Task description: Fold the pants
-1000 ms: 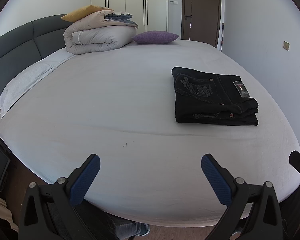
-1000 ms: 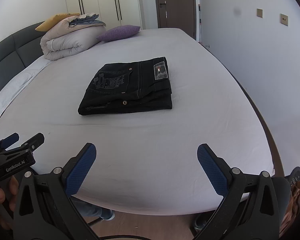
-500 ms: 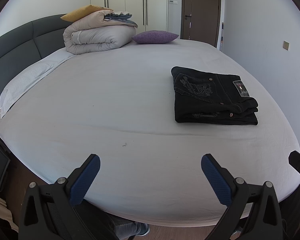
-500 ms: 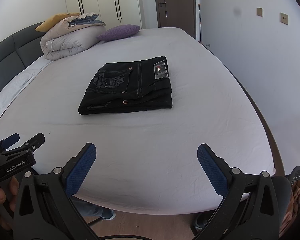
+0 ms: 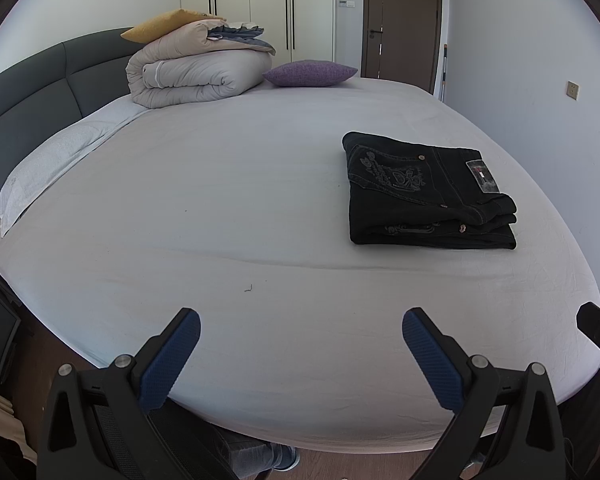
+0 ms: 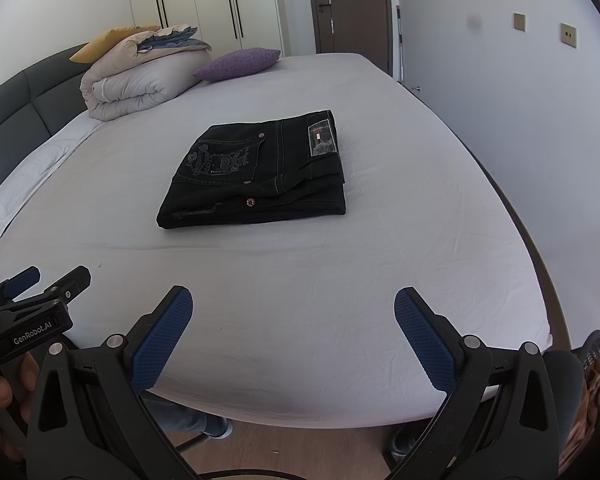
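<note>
Lying folded into a thick, heavy-looking denim stack on the bed (image 6: 340, 280), the black pants (image 6: 256, 176) look soft yet bulky, best pinched at a side edge, while left gripper (image 5: 300, 344) and right gripper (image 6: 292, 320) hover spread and empty

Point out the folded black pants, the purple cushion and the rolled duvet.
folded black pants (image 6: 236, 176): right wrist view, embroidered back pocket.
purple cushion (image 5: 310, 73): left wrist view, middle of its top face.
rolled duvet (image 5: 196, 76): left wrist view, its front roll.
</note>
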`<state>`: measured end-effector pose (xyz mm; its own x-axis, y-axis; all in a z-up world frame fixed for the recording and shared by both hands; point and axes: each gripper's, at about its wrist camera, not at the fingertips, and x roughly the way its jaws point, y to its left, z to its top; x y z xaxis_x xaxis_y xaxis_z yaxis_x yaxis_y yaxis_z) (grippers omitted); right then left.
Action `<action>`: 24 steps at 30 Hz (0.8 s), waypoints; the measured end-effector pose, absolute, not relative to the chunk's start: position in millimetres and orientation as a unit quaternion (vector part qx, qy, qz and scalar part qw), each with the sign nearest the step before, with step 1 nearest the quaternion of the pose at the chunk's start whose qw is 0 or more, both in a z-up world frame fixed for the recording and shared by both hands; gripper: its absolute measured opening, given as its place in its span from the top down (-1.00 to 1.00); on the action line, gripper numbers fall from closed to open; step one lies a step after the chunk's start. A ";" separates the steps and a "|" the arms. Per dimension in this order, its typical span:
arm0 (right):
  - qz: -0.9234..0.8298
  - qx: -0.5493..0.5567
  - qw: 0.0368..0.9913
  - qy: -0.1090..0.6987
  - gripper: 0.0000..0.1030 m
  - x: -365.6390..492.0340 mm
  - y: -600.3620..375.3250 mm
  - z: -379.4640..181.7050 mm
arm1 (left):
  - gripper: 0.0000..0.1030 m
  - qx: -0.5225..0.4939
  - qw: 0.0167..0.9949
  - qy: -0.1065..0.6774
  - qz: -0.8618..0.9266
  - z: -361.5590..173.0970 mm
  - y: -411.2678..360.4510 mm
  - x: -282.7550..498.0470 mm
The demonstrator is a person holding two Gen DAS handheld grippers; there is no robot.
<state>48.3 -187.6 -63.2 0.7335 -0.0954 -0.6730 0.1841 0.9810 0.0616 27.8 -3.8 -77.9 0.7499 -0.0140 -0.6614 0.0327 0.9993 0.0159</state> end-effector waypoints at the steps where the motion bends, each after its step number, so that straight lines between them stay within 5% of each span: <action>1: -0.075 0.062 0.929 0.357 -1.00 47.8 -186.9 -63.9 | -1.00 0.013 0.935 0.353 -0.013 -77.9 -3.8 27.7; 24: -0.071 0.064 0.928 0.360 -1.00 46.4 -183.2 -69.7 | -1.00 0.011 0.933 0.358 -0.016 -80.6 -4.3 26.9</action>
<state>46.4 -183.2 -69.7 0.7305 -0.0850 -0.6776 0.1776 0.9817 0.0682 26.9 -4.3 -80.6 0.7430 -0.0215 -0.6689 0.0373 0.9993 0.0093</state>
